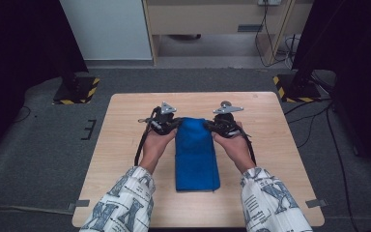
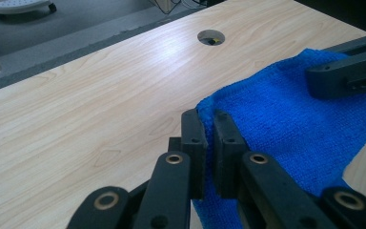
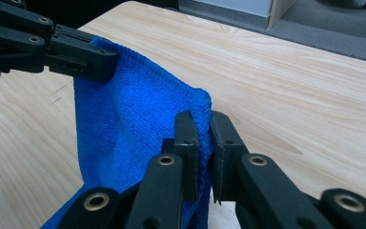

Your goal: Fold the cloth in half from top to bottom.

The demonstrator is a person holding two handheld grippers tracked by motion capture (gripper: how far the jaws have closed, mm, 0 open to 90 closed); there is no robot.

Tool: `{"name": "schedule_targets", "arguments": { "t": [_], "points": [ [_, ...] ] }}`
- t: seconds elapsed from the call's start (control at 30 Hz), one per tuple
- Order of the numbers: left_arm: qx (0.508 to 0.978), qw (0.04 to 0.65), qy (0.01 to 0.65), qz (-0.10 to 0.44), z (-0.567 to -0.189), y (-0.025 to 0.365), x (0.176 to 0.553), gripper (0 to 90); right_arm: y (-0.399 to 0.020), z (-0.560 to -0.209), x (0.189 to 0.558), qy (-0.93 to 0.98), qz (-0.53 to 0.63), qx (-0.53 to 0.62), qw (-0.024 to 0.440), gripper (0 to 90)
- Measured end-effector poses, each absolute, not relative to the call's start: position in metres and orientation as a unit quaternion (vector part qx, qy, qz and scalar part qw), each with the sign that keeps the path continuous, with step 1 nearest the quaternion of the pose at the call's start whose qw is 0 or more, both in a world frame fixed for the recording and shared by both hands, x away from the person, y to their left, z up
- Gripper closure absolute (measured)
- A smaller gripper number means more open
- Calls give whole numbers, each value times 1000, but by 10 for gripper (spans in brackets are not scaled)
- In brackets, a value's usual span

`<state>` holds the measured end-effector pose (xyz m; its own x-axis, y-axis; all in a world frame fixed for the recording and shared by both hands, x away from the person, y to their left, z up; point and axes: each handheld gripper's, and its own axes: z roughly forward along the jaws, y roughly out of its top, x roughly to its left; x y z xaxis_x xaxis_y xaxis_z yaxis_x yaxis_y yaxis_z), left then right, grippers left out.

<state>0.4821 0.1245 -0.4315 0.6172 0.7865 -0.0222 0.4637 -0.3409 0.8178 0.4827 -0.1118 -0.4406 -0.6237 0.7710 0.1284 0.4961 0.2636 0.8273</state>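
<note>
Item: blue cloth (image 1: 194,154), folded long, lay centre frame on the wooden table (image 1: 125,145) in the high view, far end lifted. I had the left gripper (image 1: 173,123) pinched tight on its far left corner and the right gripper (image 1: 211,124) pinched tight on its far right corner, jaws nearly closed. Near end rested on the tabletop toward the bottom of the frame.

One blue cloth (image 1: 193,153), two tongs, one table (image 1: 125,145).
</note>
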Motion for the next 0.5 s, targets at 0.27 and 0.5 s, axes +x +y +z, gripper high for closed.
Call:
{"name": "schedule_targets", "arguments": {
  "t": [0.27, 0.5],
  "points": [
    [800, 413, 386, 200, -428, 122, 463, 847, -114, -444, 464, 783, 450, 402, 153, 830],
    [802, 413, 385, 195, -432, 120, 452, 846, -119, -450, 452, 781, 456, 401, 150, 828]
  ]
}}
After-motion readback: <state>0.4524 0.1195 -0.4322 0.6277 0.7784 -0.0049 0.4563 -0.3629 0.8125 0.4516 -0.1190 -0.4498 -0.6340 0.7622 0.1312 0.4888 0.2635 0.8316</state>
